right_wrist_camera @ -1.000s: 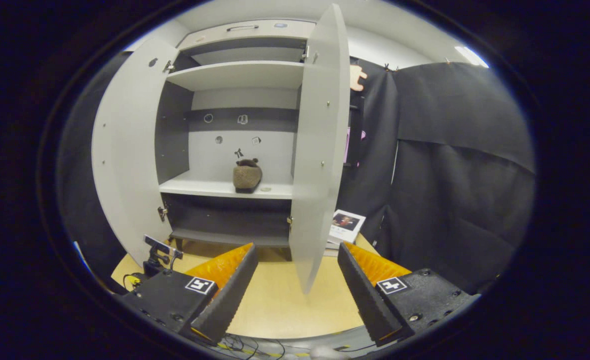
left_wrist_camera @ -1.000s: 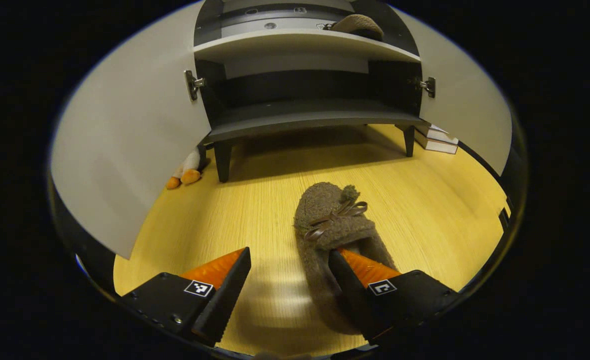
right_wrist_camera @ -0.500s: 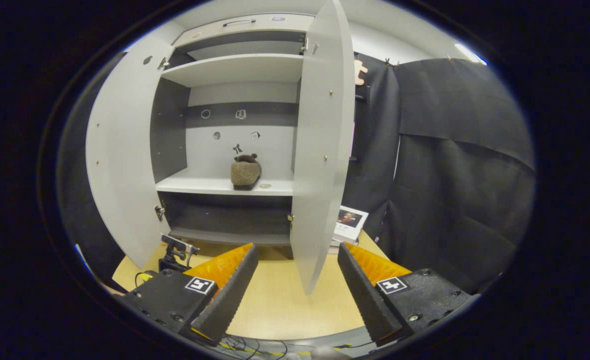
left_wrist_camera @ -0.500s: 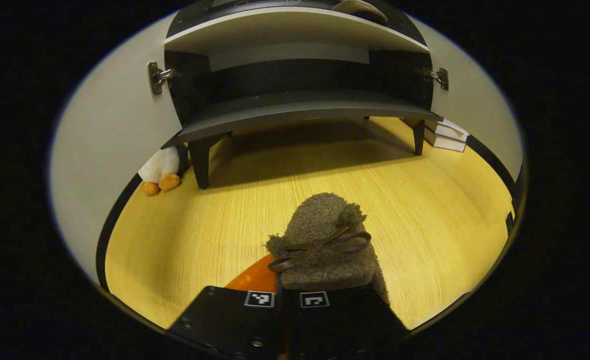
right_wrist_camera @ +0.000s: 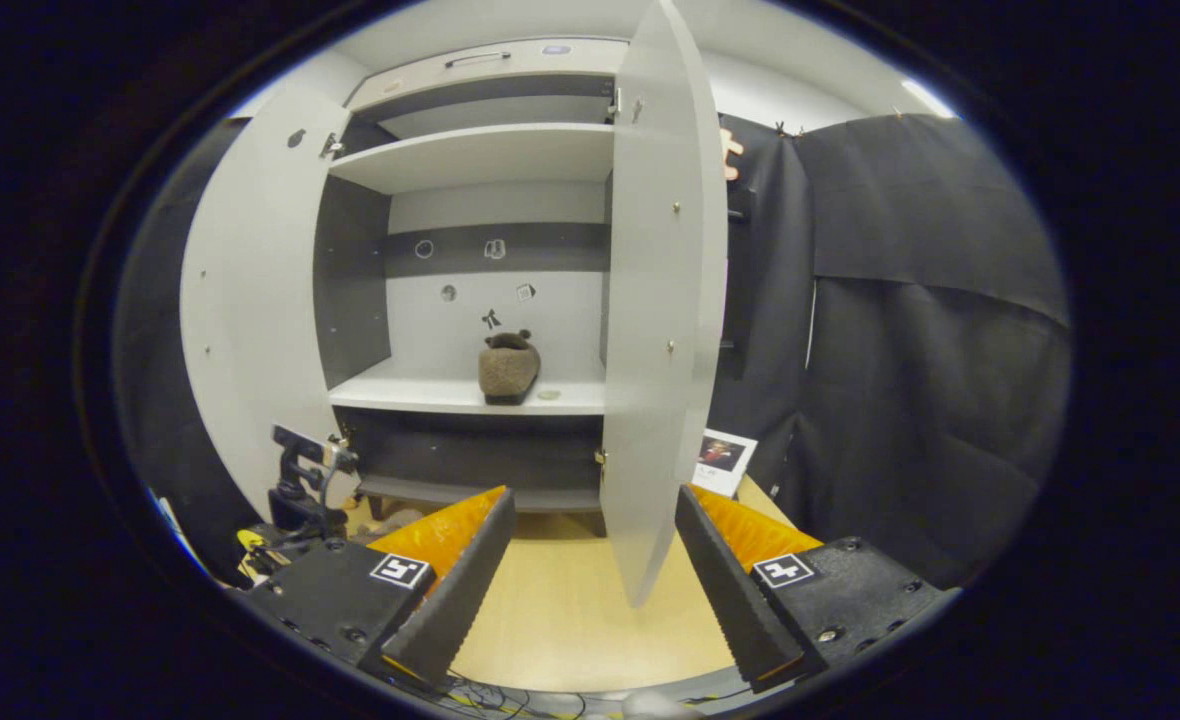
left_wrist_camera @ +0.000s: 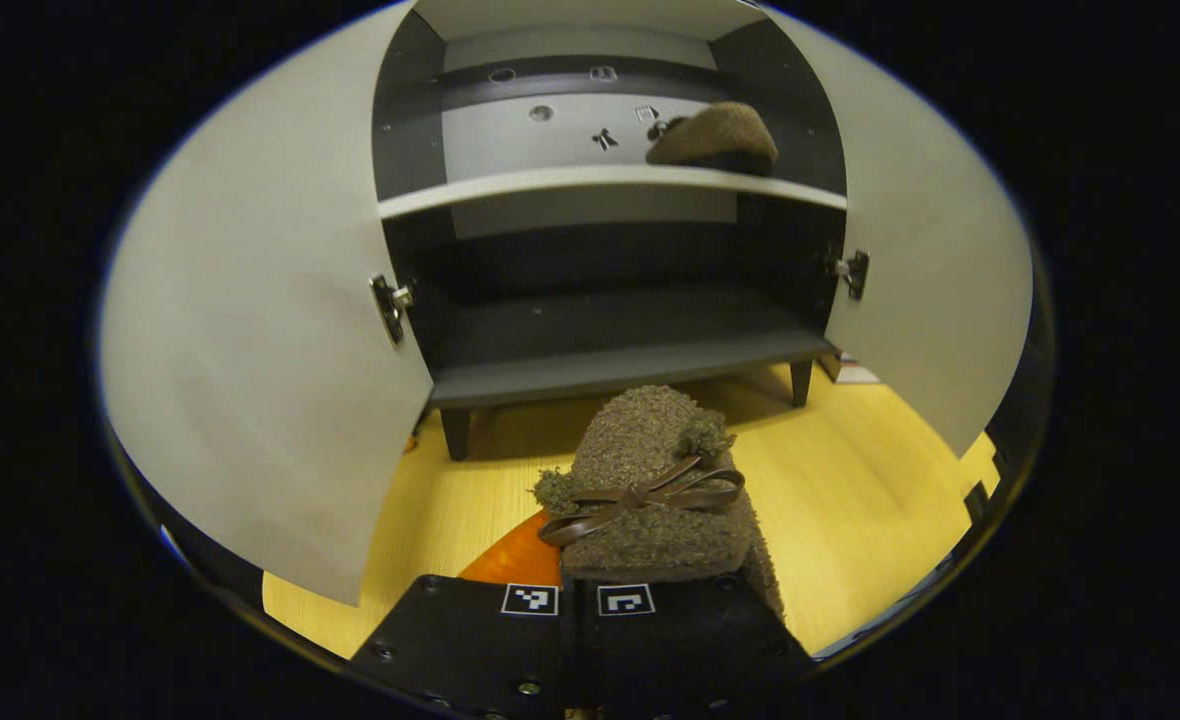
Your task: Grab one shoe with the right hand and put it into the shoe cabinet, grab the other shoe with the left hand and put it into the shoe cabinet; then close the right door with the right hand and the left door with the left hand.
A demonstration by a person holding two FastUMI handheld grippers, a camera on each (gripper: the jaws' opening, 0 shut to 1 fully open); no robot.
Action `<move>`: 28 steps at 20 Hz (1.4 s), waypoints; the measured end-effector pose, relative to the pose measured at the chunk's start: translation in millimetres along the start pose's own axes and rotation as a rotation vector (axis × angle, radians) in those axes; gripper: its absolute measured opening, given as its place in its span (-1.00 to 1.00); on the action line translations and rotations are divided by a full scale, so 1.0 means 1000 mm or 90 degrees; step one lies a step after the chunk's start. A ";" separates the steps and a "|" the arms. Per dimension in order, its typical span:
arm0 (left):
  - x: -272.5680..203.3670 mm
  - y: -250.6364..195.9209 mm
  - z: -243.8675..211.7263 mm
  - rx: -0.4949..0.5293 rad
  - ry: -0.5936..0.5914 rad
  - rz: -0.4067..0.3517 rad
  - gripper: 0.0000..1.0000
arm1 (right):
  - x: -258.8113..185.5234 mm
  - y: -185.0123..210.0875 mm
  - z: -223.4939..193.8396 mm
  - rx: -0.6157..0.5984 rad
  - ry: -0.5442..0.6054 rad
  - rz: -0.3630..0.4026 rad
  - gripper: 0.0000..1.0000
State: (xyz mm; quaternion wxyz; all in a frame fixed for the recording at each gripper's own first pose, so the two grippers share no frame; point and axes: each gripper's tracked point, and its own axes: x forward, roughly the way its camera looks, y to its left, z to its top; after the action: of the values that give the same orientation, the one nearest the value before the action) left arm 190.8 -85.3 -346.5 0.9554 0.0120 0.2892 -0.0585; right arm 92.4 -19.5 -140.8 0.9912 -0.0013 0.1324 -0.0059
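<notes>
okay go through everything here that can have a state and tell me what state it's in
Left gripper: shut on held shoe.
Right gripper: open, empty.
Held shoe: lifted off the floor.
Shelved shoe: resting on the cabinet shelf.
Left door: open.
Right door: open.

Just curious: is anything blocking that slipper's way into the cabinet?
Nothing visible does. Both doors stand open, and the shelf left of the first slipper is bare. The left gripper holds the second slipper.

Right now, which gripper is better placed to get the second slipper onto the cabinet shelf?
Left. The left gripper is shut on the second slipper, facing the open cabinet. The right gripper is open and empty, by the right door.
</notes>
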 end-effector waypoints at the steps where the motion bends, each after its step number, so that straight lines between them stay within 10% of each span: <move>1: -0.006 0.002 0.021 -0.006 -0.015 0.004 -0.99 | 0.000 0.001 0.001 0.001 -0.001 0.006 1.00; 14: 0.050 0.045 0.312 0.005 -0.207 0.066 -1.00 | -0.005 0.000 0.027 -0.003 -0.044 0.037 1.00; 28: 0.197 0.058 0.380 0.030 -0.118 0.118 -0.99 | -0.014 -0.001 0.017 -0.001 -0.025 0.031 1.00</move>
State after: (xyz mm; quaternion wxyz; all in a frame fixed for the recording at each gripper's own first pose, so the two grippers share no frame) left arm 570.0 -69.6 -139.6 0.9787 0.0559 0.1962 0.0222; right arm 83.5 -20.1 -120.6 0.9934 0.0007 0.1130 0.0184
